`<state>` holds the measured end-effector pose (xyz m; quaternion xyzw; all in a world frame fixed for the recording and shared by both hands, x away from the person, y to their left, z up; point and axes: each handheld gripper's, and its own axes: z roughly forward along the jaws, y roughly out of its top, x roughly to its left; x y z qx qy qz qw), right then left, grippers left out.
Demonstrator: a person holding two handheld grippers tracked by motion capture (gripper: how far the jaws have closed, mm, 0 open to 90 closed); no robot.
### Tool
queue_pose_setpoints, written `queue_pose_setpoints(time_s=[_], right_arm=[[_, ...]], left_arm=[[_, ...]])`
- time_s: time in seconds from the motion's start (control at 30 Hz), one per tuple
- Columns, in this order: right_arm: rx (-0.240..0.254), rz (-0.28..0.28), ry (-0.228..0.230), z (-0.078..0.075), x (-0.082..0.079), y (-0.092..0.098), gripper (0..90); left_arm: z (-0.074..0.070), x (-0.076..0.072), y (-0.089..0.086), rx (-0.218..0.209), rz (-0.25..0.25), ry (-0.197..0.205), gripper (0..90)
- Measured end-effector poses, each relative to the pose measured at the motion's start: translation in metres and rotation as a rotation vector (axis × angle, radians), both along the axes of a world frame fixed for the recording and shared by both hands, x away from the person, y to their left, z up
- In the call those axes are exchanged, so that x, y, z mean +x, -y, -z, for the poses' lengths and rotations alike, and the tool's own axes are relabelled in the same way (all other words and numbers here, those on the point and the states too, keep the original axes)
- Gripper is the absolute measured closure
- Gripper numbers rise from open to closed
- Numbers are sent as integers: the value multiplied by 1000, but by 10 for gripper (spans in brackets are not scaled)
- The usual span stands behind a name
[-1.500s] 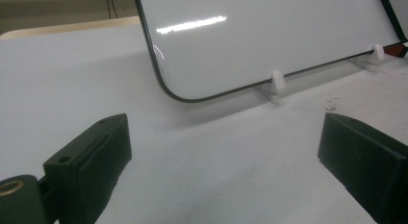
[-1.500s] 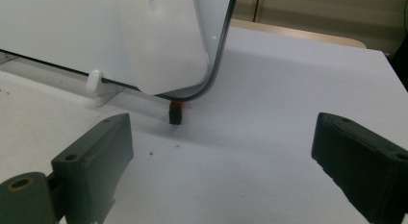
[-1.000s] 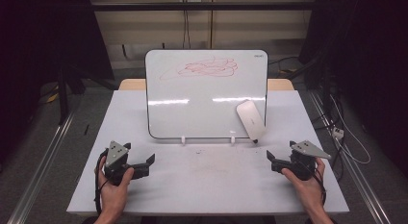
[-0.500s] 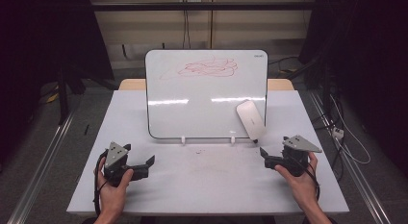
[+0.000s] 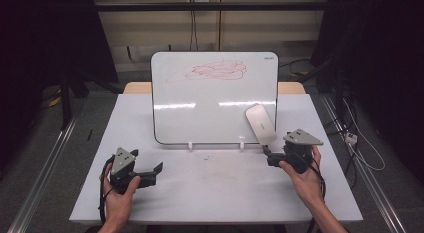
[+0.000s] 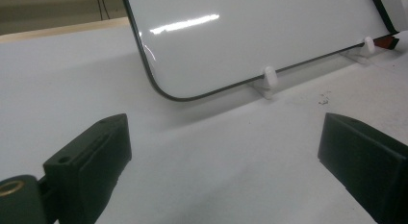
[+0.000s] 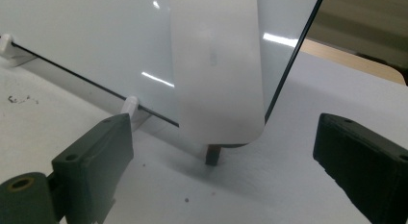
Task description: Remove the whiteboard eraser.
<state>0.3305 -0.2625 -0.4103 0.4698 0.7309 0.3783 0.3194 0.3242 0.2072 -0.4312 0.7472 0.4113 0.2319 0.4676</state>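
A whiteboard (image 5: 200,108) stands upright on white clips at the middle of the table, with a red scribble (image 5: 215,70) near its top. A white rounded eraser (image 5: 260,124) leans against its lower right corner, standing on its dark felt edge. In the right gripper view the eraser (image 7: 216,75) is just ahead, between the lines of the two jaws but beyond their tips. My right gripper (image 5: 267,157) (image 7: 221,149) is open, close to the eraser's foot. My left gripper (image 5: 155,174) (image 6: 226,147) is open and empty, near the board's lower left corner (image 6: 168,92).
The white table (image 5: 215,193) has bare room between the two hands. Small dark crumbs (image 5: 206,157) lie in front of the board. A board clip (image 6: 269,77) stands ahead of the left jaws. Cables and a metal rail (image 5: 360,163) run on the floor at the right.
My right gripper has moved forward and to the left, up to the eraser's lower end. The left gripper has stayed in place.
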Motion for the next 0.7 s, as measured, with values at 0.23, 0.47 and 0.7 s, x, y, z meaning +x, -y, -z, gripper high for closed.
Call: queue_pose_setpoints(time_s=[0.23, 0.47, 0.7], right_arm=[[-37, 13, 3, -12, 19, -8, 94], [-72, -20, -5, -17, 38, -17, 115], [-153, 0, 21, -12, 49, -28, 206]], left_arm=[[0, 4, 1, 6, 8, 4, 45], [0, 5, 3, 2, 6, 4, 45], [2, 6, 7, 7, 27, 3, 44]])
